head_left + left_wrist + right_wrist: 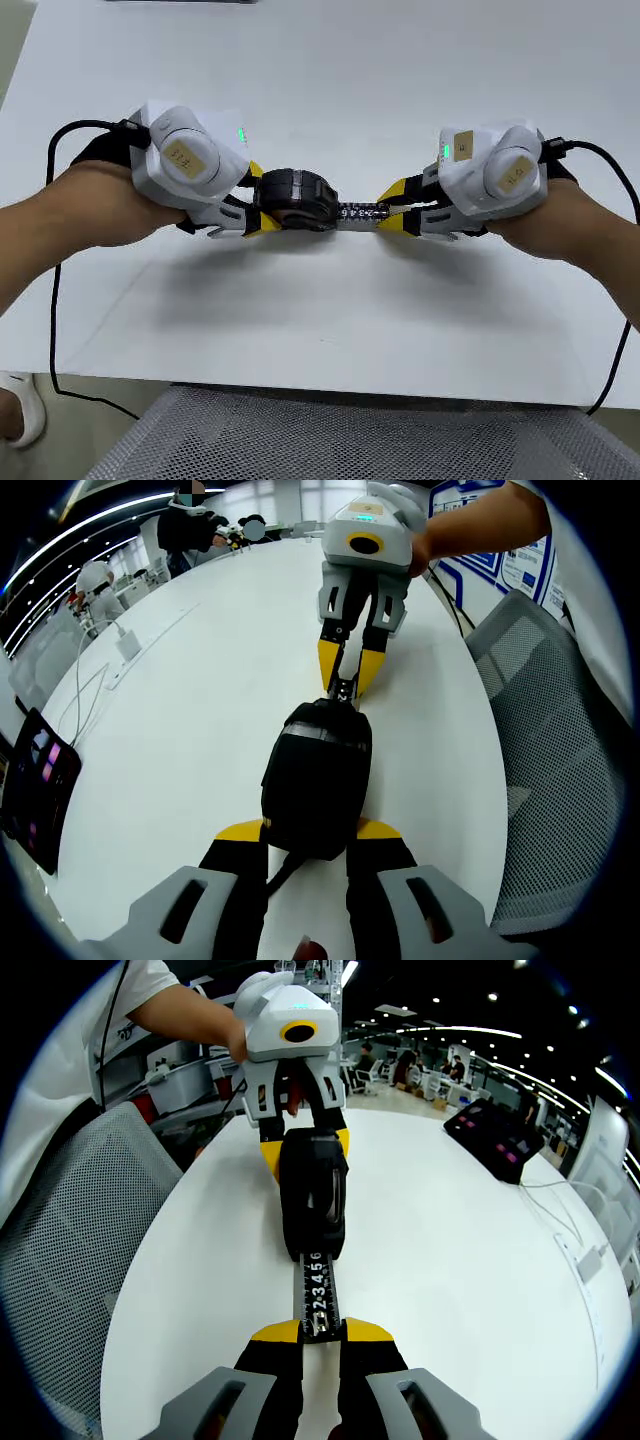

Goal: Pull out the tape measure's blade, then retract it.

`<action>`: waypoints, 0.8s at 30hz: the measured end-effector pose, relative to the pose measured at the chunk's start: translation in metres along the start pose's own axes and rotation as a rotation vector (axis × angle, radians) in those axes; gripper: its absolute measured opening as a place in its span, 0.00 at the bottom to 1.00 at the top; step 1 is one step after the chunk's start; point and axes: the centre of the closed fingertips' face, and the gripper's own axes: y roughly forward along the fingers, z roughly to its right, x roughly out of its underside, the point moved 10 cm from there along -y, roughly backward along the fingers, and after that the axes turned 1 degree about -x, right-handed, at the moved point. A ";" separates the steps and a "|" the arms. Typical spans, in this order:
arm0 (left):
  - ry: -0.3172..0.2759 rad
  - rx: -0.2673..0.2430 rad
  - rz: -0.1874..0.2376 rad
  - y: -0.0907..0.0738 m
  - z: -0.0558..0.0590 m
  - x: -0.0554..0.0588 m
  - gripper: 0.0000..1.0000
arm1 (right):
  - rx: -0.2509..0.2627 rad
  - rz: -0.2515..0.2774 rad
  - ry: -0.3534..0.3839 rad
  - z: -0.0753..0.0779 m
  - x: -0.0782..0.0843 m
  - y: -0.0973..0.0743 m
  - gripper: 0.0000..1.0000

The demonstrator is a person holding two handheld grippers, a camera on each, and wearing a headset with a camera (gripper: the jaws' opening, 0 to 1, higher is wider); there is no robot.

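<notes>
A black tape measure [295, 200] sits upright at the middle of a white desk [350, 80], towards the near edge. I cannot tell whether it rests on the desk or is held just above it. A short length of blade [362, 212] is drawn out to the right, with its printed numbers facing up.

The left gripper [262, 198] takes the case from the left, its yellow-tipped fingers [240, 832] pressed on the two broad sides. The right gripper [389, 208] faces it, fingers [275, 1332] pinched on the blade's end.

The case looks hard, compact and fairly weighty, so a grip across the broad sides should be firm. The blade is likely thin, slick steel under spring load. Held by the tip, it may slip and snap back, so a level pull and a slow return seem wise.

A black device [500, 1135] and a white plug [127, 643] lie well apart on the far side. A mesh chair [330, 440] stands at the near edge. A cable [53, 290] hangs off the left side, outside the blade's path.
</notes>
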 end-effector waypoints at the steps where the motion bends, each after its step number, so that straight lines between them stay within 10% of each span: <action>1: 0.002 0.001 0.000 0.000 0.000 0.000 0.24 | 0.000 -0.001 0.000 0.000 0.000 0.000 0.08; 24: 0.002 0.001 -0.003 0.001 0.001 -0.001 0.24 | 0.010 -0.037 0.011 -0.002 0.013 -0.014 0.08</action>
